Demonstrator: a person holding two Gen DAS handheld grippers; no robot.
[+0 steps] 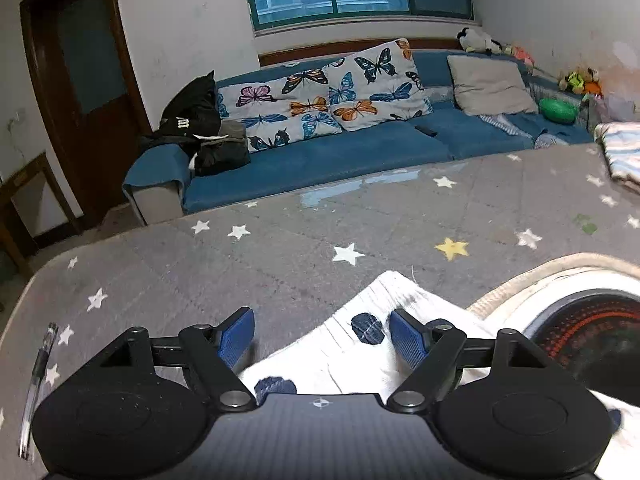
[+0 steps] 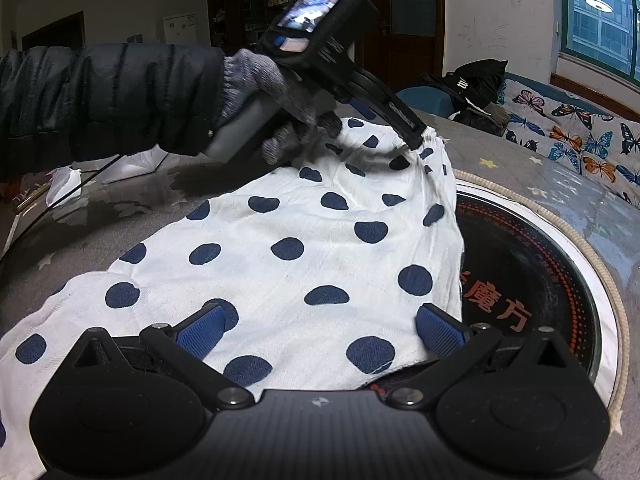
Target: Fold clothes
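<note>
- The garment (image 2: 280, 240), white with dark blue dots, is spread on the star-patterned table cover (image 1: 280, 248), one side lapping over the round inset cooktop (image 2: 532, 264).
- The left gripper (image 1: 322, 334) is seen at the gathered far edge of the cloth; its blue pads stand apart, with cloth lying beneath and between them but not pinched.
- The right gripper (image 2: 320, 330) is held over the near edge, fingers spread wide and nothing clamped.
- The step in hand is judged to be a release after laying, or a re-grip at the two edges.
- For a clean fold, the corners would best be taken squarely, the cloth drawn clear of the cooktop, and wrinkles near the gathered edge smoothed first.
- No container is in use; the cooktop recess holds nothing but the overhanging cloth.
</note>
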